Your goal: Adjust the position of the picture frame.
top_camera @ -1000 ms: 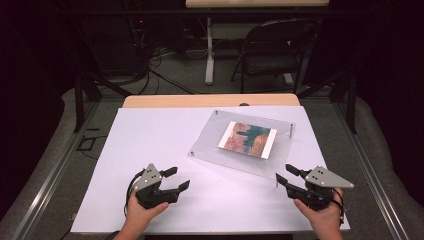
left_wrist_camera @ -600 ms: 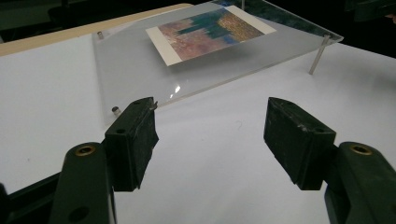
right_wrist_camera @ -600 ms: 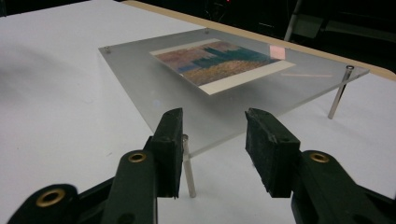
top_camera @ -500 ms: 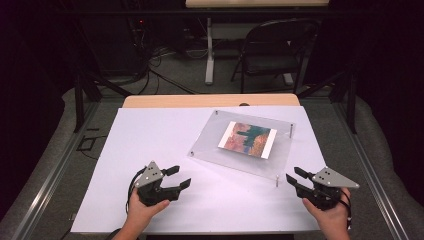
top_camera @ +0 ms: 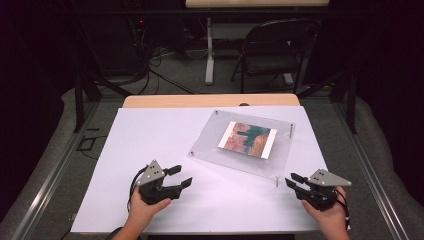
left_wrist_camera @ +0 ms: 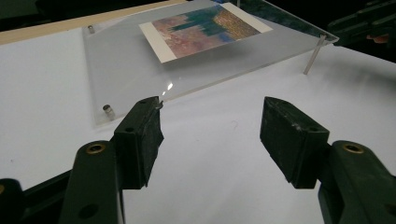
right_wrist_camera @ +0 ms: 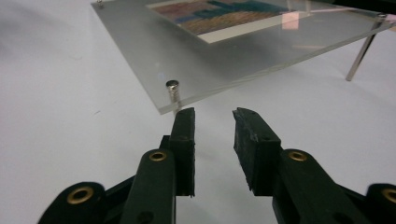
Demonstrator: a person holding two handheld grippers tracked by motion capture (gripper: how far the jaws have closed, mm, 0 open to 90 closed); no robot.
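Clear acrylic frame lies flat on the white table, right of centre toward the far side, raised on short metal posts at its corners. A colourful print sits in the middle of it, under the clear plate. In the left gripper view the frame fills the far part, print toward its far right, one post at the near left corner and another on the right.

Right gripper is at the near right of the table, just short of the frame's near right corner, not touching it. Its jaws have just been closing and now stand narrow, nothing between them. In the right gripper view the gripper points at the frame's corner post, just beside it; frame edge runs away to the right.

Left gripper rests at near left-centre, apart from the frame, aimed toward its near left corner. Jaws wide and empty, having eased in a little; in the left gripper view the gripper has bare table between the pads.

Hands hold each gripper from the near edge. A chair stands on the floor beyond the table.
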